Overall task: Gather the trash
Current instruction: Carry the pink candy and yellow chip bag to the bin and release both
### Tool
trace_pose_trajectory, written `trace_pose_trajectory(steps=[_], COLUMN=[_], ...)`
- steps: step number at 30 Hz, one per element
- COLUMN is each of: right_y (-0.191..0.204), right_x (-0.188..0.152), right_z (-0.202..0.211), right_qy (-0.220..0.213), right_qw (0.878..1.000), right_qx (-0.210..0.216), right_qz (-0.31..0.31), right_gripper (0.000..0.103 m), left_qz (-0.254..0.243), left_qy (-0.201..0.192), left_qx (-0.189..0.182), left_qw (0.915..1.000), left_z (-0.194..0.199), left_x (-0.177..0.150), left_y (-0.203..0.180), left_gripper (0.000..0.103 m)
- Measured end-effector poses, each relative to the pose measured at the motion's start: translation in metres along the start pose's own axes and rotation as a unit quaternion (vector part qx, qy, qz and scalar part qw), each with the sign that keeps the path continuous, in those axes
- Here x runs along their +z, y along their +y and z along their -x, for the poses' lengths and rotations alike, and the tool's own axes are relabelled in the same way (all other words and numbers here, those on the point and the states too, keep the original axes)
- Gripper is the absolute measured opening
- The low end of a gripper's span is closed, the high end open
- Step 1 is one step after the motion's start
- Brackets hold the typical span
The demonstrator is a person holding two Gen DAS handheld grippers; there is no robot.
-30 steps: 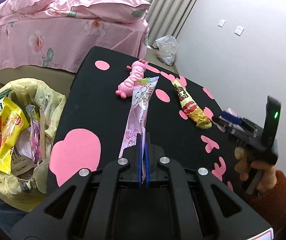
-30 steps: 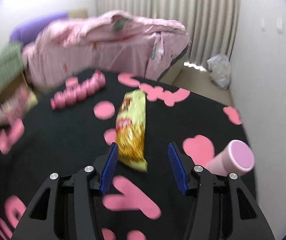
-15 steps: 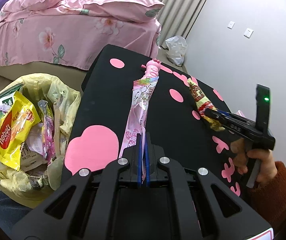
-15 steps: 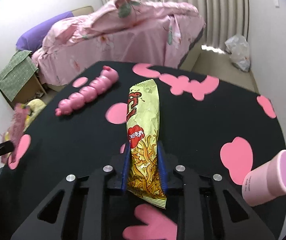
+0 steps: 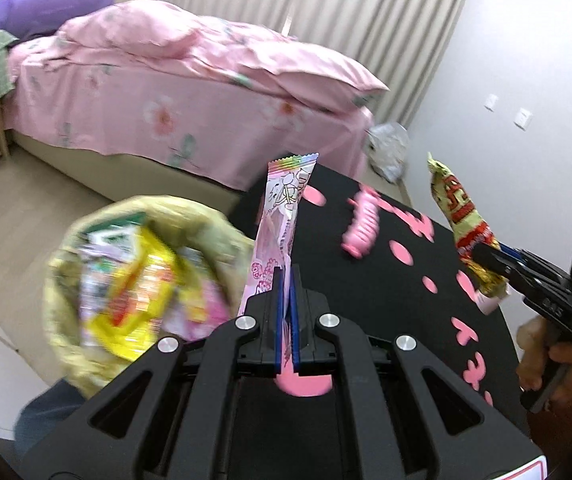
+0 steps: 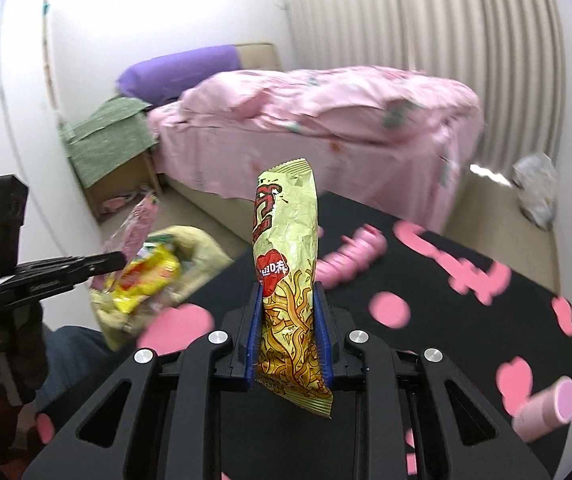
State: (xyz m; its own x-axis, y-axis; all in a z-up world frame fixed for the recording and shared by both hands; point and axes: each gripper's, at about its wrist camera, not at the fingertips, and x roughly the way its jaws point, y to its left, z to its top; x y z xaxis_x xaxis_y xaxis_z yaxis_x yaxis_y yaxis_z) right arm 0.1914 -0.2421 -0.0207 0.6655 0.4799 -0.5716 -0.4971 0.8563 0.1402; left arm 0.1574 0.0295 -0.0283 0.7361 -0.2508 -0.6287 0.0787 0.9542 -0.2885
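Two wrappers are off the tabletop (image 5: 437,344) at once, one in each of my tools. My left tool (image 5: 284,312) is clenched flat on the lower end of a long pink wrapper (image 5: 280,216), which stands up from the pads with its rainbow-striped top edge leaning slightly right, above the near edge of the black tabletop with pink cut-out shapes. My right tool (image 6: 287,336) grips a yellow-green noodle snack packet (image 6: 286,272) near its bottom end; its jaws have just been closing on the packet, and the pads now press both sides while the crimped bottom hangs below them and the top rises upright. Just beside the tabletop's left edge sits a bin lined with a yellowish bag (image 5: 66,320), blurred, already holding a yellow snack bag (image 5: 134,300) and other wrappers. A pink segmented toy (image 5: 359,228) lies farther back on the tabletop, and a pink cup (image 6: 545,408) lies on its side near the right edge. A bed with a pink floral cover (image 5: 166,92) stands behind, before pale curtains (image 5: 325,20)
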Motion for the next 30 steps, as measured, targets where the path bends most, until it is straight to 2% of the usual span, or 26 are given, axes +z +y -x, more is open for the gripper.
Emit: trace_pose_trajectory(steps=[5, 11, 13, 17, 21, 25, 30], right_y=[0.041, 0.083, 0.095, 0.112, 0.124, 0.133, 0.134], right_x=[0.016, 0.025, 0.027, 0.029, 0.024, 0.019, 0.017], right_z=[-0.017, -0.052, -0.069, -0.111, -0.153, -0.193, -0.222], right_qy=[0.002, 0.026, 0.041, 0.091, 0.139, 0.181, 0.195], right_qw=[0.999, 0.995, 0.992, 0.984, 0.976, 0.971, 0.974], right_qx=[0.04, 0.093, 0.111, 0.15, 0.166, 0.157, 0.1], right_qz=[0.028, 0.036, 0.034, 0.02, 0.009, 0.028, 0.065], right_gripper=[0.023, 0.023, 0.023, 0.023, 0.023, 0.023, 0.023], left_qz=[0.016, 0.03, 0.029, 0.029, 0.02, 0.019, 0.022], left_qy=[-0.023, -0.017, -0.005, 0.033, 0.061, 0.07, 0.086], left_qx=[0.045, 0.087, 0.087, 0.063, 0.047, 0.033, 0.014], left_qw=[0.9986, 0.9956, 0.9958, 0.997, 0.9969, 0.9968, 0.9959], left_z=[0.026, 0.038, 0.033, 0.003, -0.023, -0.039, -0.061], left_x=[0.004, -0.002, -0.006, -0.011, -0.02, -0.024, -0.027], left_y=[0.039, 0.084, 0.095, 0.112, 0.117, 0.122, 0.125], left_gripper=[0.002, 0.002, 0.002, 0.002, 0.002, 0.002, 0.002])
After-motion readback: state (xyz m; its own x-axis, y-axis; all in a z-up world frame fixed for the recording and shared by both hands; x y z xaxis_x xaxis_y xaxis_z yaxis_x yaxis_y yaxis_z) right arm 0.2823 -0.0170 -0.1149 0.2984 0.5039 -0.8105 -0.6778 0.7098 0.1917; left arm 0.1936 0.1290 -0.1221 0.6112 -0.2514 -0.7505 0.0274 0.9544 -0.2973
